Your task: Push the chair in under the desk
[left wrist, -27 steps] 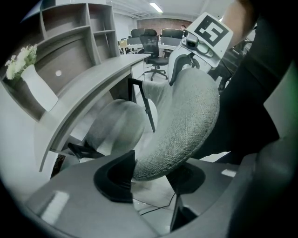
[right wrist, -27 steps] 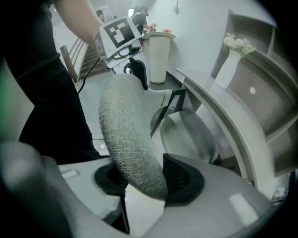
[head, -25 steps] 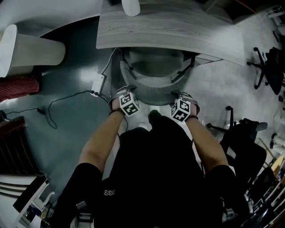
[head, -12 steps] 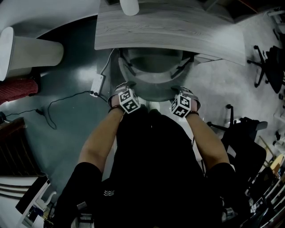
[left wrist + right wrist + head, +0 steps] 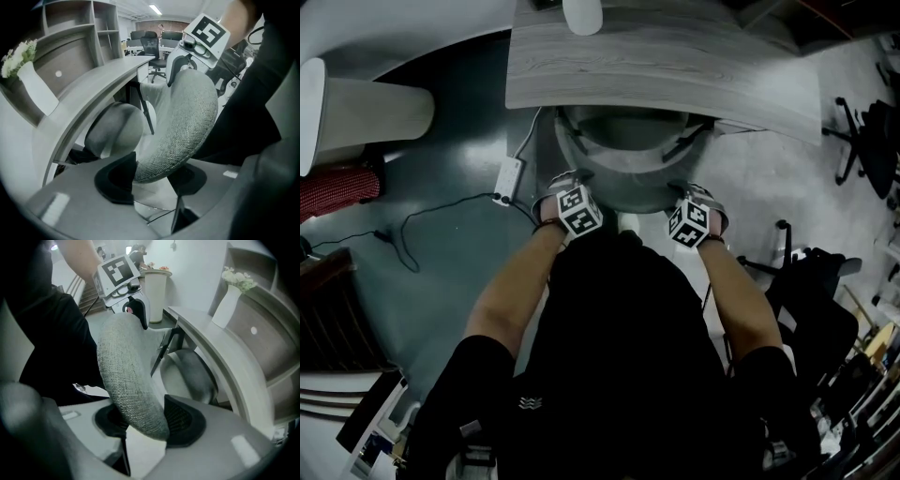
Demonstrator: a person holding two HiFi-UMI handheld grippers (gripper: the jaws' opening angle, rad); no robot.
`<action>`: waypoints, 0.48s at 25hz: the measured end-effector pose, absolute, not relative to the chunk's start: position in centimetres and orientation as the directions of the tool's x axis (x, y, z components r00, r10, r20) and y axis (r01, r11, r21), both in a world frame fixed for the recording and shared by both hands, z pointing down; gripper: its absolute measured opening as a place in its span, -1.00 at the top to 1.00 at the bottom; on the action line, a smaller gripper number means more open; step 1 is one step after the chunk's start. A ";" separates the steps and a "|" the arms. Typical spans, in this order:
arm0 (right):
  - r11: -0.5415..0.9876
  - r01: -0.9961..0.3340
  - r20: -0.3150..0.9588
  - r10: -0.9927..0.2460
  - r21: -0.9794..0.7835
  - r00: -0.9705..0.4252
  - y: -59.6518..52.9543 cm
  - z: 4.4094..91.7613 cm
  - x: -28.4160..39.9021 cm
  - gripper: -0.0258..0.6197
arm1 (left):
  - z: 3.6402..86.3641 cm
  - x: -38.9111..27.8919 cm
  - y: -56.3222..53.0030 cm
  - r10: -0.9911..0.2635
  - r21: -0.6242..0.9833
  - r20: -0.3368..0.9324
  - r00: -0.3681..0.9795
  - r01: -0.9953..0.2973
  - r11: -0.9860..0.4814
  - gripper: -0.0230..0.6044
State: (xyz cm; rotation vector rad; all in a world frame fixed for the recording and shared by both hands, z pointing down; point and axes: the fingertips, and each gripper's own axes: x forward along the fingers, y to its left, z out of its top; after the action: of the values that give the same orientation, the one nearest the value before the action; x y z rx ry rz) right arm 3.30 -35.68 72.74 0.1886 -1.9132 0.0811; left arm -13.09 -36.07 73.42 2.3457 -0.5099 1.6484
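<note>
Both hands on it now: the left gripper [image 5: 151,182] and the right gripper [image 5: 147,423] each clamp the padded top rim of the grey fabric chair [image 5: 623,192], jaws held partway apart by its thickness. The seat sits partly beneath the grey wood-grain bench [image 5: 675,66], backrest out in the open. Looks like mid-push. The next move calls for an even, straight shove forward, both sides together, so the chair doesn't swivel.
</note>
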 end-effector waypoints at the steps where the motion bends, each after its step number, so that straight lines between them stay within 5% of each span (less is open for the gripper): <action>1: 0.985 -0.168 0.938 -0.090 0.035 -0.334 -35.7 72.8 3.4 0.33 | 73.4 -13.0 -36.0 -0.147 -0.010 0.940 0.307 -0.407 -0.913 0.29; 12: 0.989 -0.146 0.924 -0.069 0.014 -0.377 -35.6 72.6 3.2 0.30 | 73.4 -13.2 -36.0 -0.158 -0.023 0.944 0.291 -0.419 -0.908 0.27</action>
State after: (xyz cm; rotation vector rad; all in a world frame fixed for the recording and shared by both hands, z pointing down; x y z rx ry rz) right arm 3.25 -35.57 72.61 0.1531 -1.9582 0.0827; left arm -13.17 -36.01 73.39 2.3301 -0.5313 1.6624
